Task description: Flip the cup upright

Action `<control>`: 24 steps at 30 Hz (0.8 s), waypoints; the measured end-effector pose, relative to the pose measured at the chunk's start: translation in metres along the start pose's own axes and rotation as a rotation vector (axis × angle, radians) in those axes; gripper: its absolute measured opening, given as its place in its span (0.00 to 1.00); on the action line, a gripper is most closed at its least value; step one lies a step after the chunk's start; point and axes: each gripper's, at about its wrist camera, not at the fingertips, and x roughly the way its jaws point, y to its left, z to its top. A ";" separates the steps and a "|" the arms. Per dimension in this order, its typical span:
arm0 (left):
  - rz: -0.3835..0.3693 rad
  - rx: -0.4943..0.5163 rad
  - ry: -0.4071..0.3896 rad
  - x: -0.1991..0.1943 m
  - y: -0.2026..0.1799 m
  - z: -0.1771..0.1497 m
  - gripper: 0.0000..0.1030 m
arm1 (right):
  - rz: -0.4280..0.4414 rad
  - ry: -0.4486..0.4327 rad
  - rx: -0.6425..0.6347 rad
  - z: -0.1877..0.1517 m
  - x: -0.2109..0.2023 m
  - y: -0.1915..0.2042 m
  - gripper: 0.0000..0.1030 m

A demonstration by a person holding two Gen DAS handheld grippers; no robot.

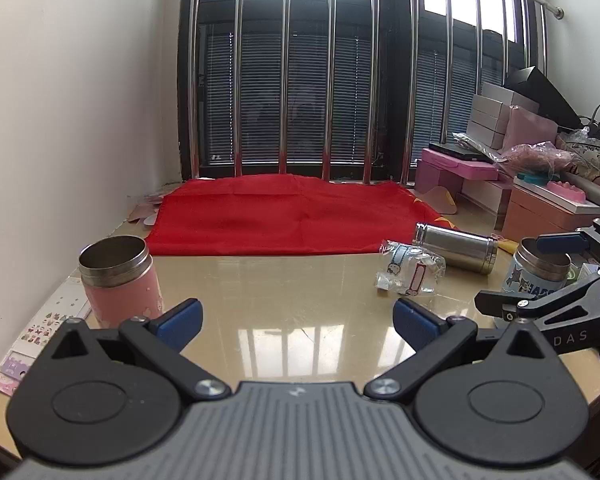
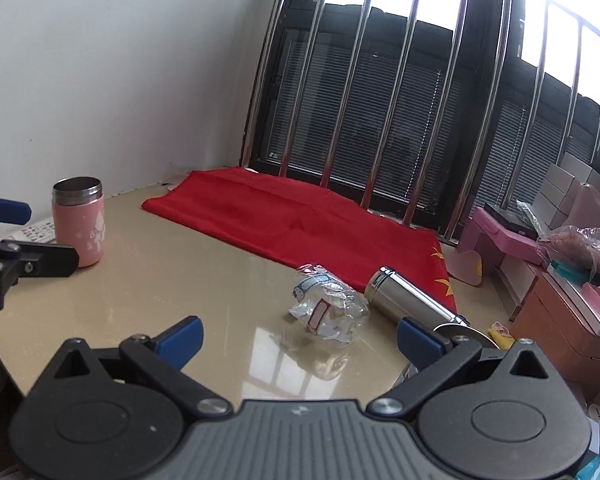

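I take the red cloth (image 1: 288,216) by the window bars as my landmark. The steel cup (image 1: 456,249) lies on its side on the beige table (image 1: 300,304), just off the cloth's near right corner, its open threaded mouth towards the cloth; in the right wrist view the cup (image 2: 412,300) appears to touch the cloth's edge near the yellow stars. Just beside the cup, on the near side away from the cloth, sits a crumpled clear plastic wrapper (image 1: 410,274) with cartoon print.

Left gripper (image 1: 298,322): jaws spread wide, nothing between them, hovering over bare tabletop in front of the cloth's near edge. A pink cup (image 1: 120,280) stands upright off the cloth's near left corner, mouth up, next to a sticker sheet (image 1: 40,328).

Right gripper (image 2: 298,340): jaws wide apart, empty, pointing towards the wrapper and the cloth's right end. From the left wrist view I see the right gripper's fingers (image 1: 560,242) either side of a blue printed cup (image 1: 540,276), which stands upright, right of the steel cup. I cannot tell whether the pads touch it.

Boxes and pink clutter (image 1: 540,168) are stacked right of the cloth.
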 end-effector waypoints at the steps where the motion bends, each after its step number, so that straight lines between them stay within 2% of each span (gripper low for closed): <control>1: -0.001 -0.001 0.008 0.007 0.002 0.002 1.00 | 0.005 0.022 -0.016 0.005 0.010 -0.001 1.00; 5: -0.005 -0.005 0.049 0.037 0.015 0.011 1.00 | 0.025 0.152 -0.104 0.032 0.065 -0.005 1.00; 9: -0.020 0.005 0.107 0.067 0.024 0.018 1.00 | 0.087 0.331 -0.232 0.058 0.121 -0.005 1.00; 14: -0.050 0.064 0.179 0.102 0.029 0.020 1.00 | 0.154 0.559 -0.384 0.081 0.190 -0.005 1.00; 19: -0.076 0.124 0.253 0.131 0.028 0.018 1.00 | 0.172 0.697 -0.493 0.082 0.246 0.003 1.00; 24: -0.086 0.189 0.294 0.150 0.022 0.014 1.00 | 0.203 0.780 -0.502 0.073 0.279 0.006 0.96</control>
